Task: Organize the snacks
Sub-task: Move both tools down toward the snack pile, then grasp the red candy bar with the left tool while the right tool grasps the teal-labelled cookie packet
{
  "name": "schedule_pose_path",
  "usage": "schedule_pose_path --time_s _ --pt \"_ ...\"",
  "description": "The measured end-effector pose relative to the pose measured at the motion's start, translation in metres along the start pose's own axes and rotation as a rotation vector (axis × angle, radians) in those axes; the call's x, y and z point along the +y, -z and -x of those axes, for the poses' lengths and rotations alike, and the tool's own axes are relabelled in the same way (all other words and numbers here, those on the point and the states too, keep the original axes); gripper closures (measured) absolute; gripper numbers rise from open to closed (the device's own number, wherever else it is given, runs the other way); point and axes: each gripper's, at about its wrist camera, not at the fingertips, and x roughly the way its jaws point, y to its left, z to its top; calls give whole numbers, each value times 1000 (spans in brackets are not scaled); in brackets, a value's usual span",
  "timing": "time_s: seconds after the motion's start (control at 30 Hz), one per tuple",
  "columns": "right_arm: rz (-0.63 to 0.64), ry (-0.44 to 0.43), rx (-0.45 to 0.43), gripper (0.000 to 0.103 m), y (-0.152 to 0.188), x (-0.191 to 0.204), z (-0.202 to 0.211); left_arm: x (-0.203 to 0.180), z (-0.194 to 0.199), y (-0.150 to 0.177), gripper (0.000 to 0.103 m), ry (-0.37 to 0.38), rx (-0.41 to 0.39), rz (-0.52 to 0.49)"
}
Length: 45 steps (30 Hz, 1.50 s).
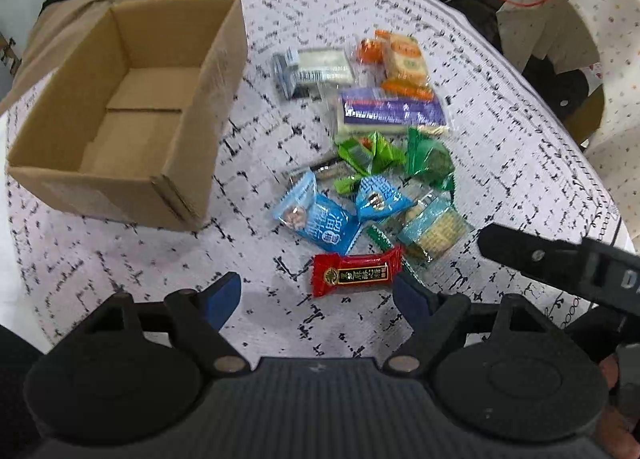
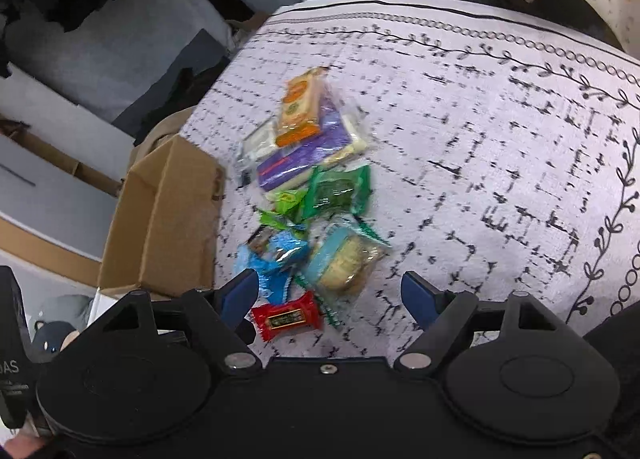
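The red candy (image 1: 356,274), nearest of the snacks piled beside the empty cardboard box (image 1: 132,115), lies crosswise just ahead of the wide, empty left gripper (image 1: 318,299), nearer than the equally wide right gripper (image 2: 328,295).

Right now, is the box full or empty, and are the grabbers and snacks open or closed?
cardboard box: open on top, empty, upright.
left gripper: open, holding nothing.
right gripper: open, holding nothing.
red candy: sealed, flat on the tablecloth.
blue packet: sealed, in the pile.
purple packet: sealed, lying flat.
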Motion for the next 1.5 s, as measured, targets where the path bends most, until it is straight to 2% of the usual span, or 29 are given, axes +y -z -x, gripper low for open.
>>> schedule_pose_path --time_s 0.37,0.8,0.87,0.9,0.97,1.03,1.2,1.5 --pt "-65 14 40 25 -8 -17 -22 -16 -37 -4 20 -22 66 12" --pt "-64 0 93 25 -13 -20 -45 -30 -72 -10 20 -38 111 16" --pt "-56 5 104 26 -13 -18 -50 -29 -76 -9 24 -33 111 25" --pt "-53 6 109 27 -14 -17 -54 -27 -78 -9 33 -28 120 35" --pt "-44 10 110 27 -14 -16 -57 -24 -79 -10 36 -27 119 53" --pt "-36 13 109 27 -14 -15 -59 -22 -78 -12 44 -28 106 60" --pt "-24 24 100 27 -15 -12 -63 -13 -72 -12 52 -16 80 99" --pt "35 80 74 27 -14 3 -71 -4 -64 -14 58 1 41 162"
